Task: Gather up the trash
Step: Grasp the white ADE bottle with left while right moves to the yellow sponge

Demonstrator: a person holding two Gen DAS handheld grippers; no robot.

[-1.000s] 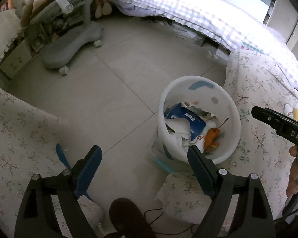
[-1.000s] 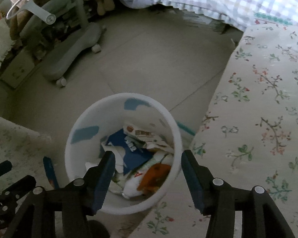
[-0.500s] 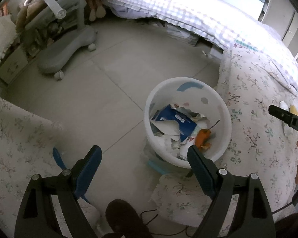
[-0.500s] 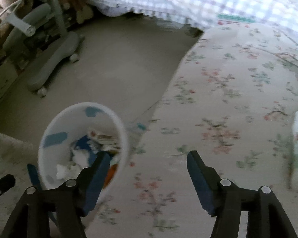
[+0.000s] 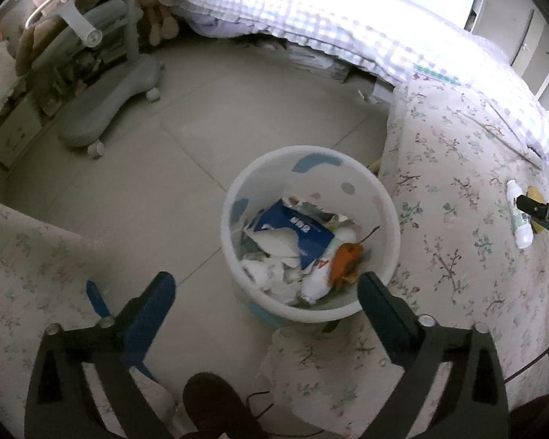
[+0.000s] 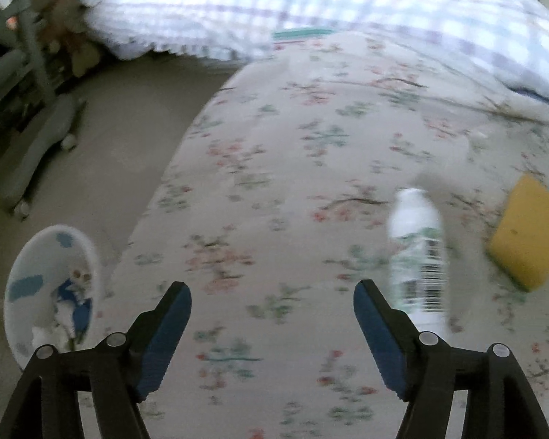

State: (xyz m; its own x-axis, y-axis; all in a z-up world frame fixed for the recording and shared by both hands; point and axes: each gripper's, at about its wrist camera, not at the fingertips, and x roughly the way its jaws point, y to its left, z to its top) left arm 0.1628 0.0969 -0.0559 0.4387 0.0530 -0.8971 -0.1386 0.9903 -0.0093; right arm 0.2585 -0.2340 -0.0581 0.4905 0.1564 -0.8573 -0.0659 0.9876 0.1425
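Note:
A white trash bin [image 5: 382,197] with blue patches stands on the floor beside the floral bed, holding a blue packet, crumpled paper and an orange scrap. My left gripper [image 5: 265,287] hovers above the bin's near side, jaws opening, nothing between them. My right gripper [image 6: 272,298] is over the floral bedspread [image 6: 292,168], jaws opening and empty. A small white bottle [image 6: 419,256] with a green label lies on the bed just right of its right finger, and a yellow sponge [image 6: 527,230] lies farther right. The bin [image 6: 22,252] sits at the lower left of the right wrist view.
A grey wheeled chair base [image 5: 106,109] stands on the tiled floor [image 5: 186,139] at the left. A checked quilt [image 5: 347,29] covers the far bed. A dark shoe [image 5: 216,406] is under my left gripper. Another floral cover [image 5: 22,256] lies at the left.
My right gripper swung right from above the bin to over the bed, bringing the bottle and sponge into view, and its jaws widened. My left gripper drifted slightly and its jaws opened further.

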